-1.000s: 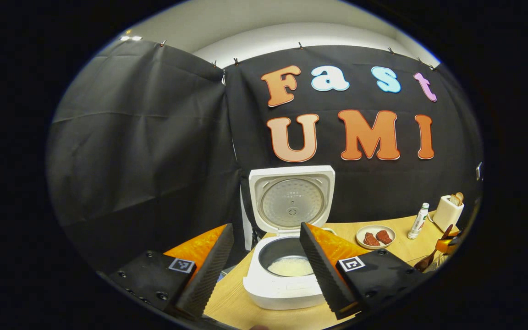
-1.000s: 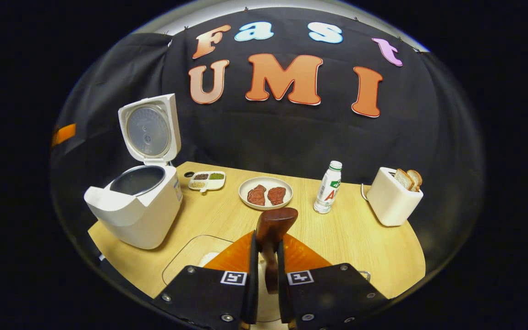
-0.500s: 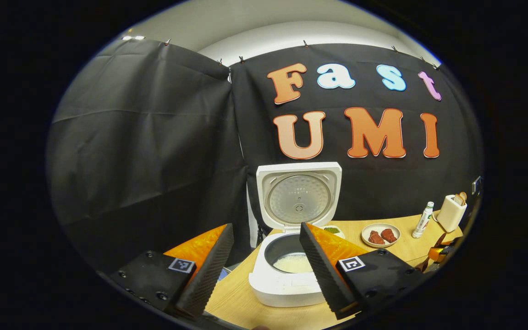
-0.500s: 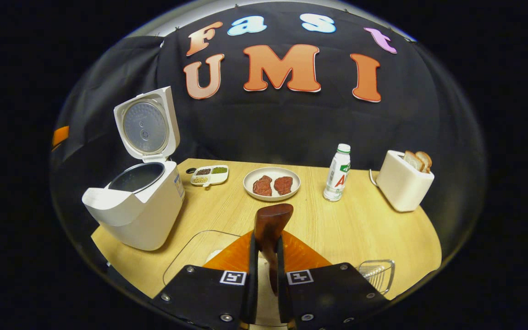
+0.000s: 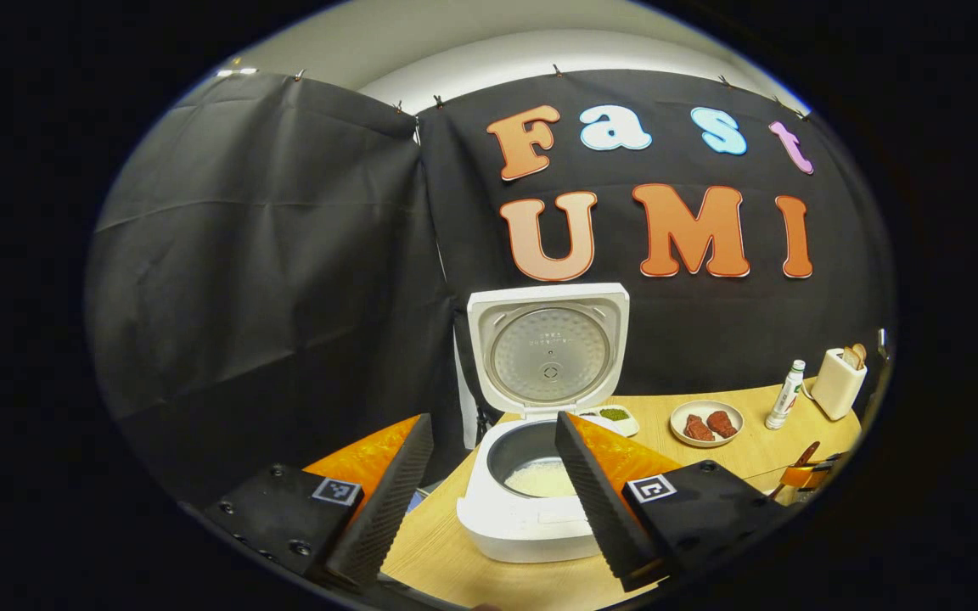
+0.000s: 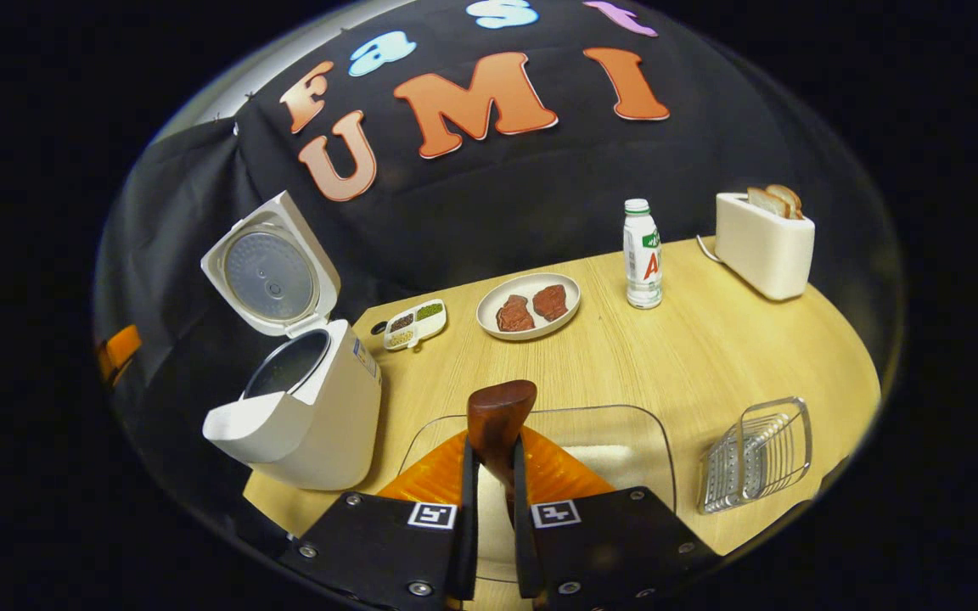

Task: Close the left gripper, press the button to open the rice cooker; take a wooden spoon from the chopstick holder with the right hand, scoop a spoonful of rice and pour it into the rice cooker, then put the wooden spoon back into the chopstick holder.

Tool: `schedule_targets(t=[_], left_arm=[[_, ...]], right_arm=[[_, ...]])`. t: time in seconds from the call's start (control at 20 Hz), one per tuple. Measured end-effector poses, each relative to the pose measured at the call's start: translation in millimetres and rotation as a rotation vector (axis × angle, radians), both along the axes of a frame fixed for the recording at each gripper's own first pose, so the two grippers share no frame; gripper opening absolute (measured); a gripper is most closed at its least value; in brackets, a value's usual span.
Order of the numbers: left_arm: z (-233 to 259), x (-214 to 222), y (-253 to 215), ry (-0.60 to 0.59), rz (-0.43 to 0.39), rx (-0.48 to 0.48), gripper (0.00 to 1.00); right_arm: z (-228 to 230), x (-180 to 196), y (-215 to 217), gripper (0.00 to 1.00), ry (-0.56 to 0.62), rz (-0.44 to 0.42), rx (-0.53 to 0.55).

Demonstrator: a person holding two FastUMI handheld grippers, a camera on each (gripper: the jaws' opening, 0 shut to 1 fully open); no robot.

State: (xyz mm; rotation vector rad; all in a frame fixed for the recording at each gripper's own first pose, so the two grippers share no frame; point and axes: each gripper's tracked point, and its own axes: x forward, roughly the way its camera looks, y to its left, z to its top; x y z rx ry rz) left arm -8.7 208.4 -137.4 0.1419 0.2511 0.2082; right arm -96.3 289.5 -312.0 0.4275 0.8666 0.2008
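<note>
The white rice cooker (image 5: 531, 518) stands open, lid (image 5: 548, 352) upright, with white rice (image 5: 540, 479) in its pot. My left gripper (image 5: 491, 420) is held open in front of it, fingers well apart with nothing between them. In the right gripper view, my right gripper (image 6: 489, 445) is shut on a dark wooden spoon (image 6: 499, 412), whose broad end sticks up above the fingers. It hangs over a clear glass dish (image 6: 667, 458) holding rice. The wire chopstick holder (image 6: 756, 454) stands to its right. The cooker (image 6: 311, 416) is at the left. The right gripper (image 5: 803, 473) also appears far right in the left gripper view.
On the wooden table (image 6: 710, 348) farther back are a plate with two meat pieces (image 6: 530, 305), a small divided dish (image 6: 414, 322), a white bottle (image 6: 642, 255) and a toaster with bread (image 6: 765, 242). An orange part of the left gripper (image 6: 120, 352) shows beyond the cooker.
My right gripper has tilted and shifted with the spoon, bringing the glass dish and chopstick holder into view. The left gripper has drifted slightly and stays open.
</note>
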Motion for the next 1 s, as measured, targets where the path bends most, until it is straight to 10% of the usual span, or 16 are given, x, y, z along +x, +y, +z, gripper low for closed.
schedule_targets(t=[1.0], left_arm=[[-0.3, 5.0, 2.3, -0.011, 0.006, -0.004, 0.94]], right_arm=[[-19.9, -1.2, -40.3, 0.18, 0.341, -0.442, 0.61]])
